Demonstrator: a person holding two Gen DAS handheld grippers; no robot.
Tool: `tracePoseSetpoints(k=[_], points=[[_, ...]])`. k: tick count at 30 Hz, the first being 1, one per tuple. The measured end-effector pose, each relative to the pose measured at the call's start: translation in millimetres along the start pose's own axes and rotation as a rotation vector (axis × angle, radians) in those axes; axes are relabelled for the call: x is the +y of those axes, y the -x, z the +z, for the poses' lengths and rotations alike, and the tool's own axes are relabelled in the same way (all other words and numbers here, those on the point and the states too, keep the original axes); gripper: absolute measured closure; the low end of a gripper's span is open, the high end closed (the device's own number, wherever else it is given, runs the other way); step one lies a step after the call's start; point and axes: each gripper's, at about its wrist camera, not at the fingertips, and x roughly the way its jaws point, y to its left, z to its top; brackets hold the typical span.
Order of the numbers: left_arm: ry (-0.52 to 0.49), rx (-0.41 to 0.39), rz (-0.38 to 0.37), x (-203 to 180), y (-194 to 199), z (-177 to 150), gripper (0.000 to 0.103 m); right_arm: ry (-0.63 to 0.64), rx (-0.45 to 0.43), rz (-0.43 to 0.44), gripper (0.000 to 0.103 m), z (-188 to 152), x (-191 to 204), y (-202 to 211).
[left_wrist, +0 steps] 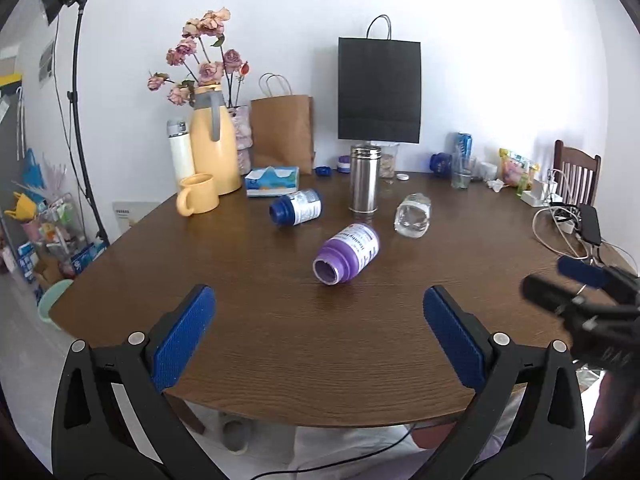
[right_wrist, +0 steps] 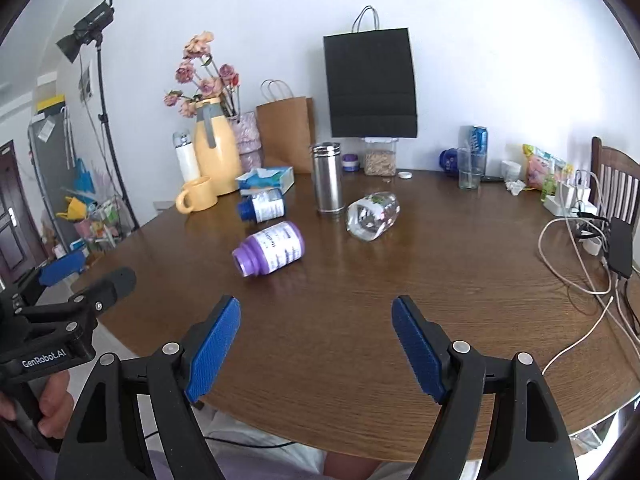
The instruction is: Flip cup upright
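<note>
On the brown table [left_wrist: 280, 340] 3 containers lie on their sides, and going left to right the first is the blue bottle [left_wrist: 297, 207], at about 11 o'clock from the left gripper [left_wrist: 319, 334], its cap toward the left. Next is the purple bottle [left_wrist: 347, 253], at roughly 12 o'clock and the nearest of the 3, its open mouth turned toward the camera and its long axis running away to the upper right. Then comes the clear glass cup [left_wrist: 413, 216], the likeliest thing to be righted, at about 1 o'clock from the left gripper and 12 o'clock from the right gripper [right_wrist: 316, 346]; its long axis runs from near-left to far-right in the right wrist view. The right gripper seems the nearer and has the straighter line to it (the purple bottle sits off at 11 o'clock from there). Both sets of tongs hover spread wide over the near table edge, holding nothing. The upright steel canister [right_wrist: 328, 178] stands just beside the cup at its far left and could be knocked during the flip; white cables [right_wrist: 568, 264] lie well apart at 2 o'clock.
</note>
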Motion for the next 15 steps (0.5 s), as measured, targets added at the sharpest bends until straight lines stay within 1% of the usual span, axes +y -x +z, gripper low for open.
tracePoseSetpoints(k=[4,15], points=[[-0.028,-0.011,0.019,-5.9,2.5,-0.3,0.000,0.013,0.004,0.000,0.021,-3.4,5.0,-1.1],[-0.023,0.000,0.028,-2.5,2.9,-1.9,0.000,-0.007,0.007,-0.017,0.021,-5.8,2.0,1.8]])
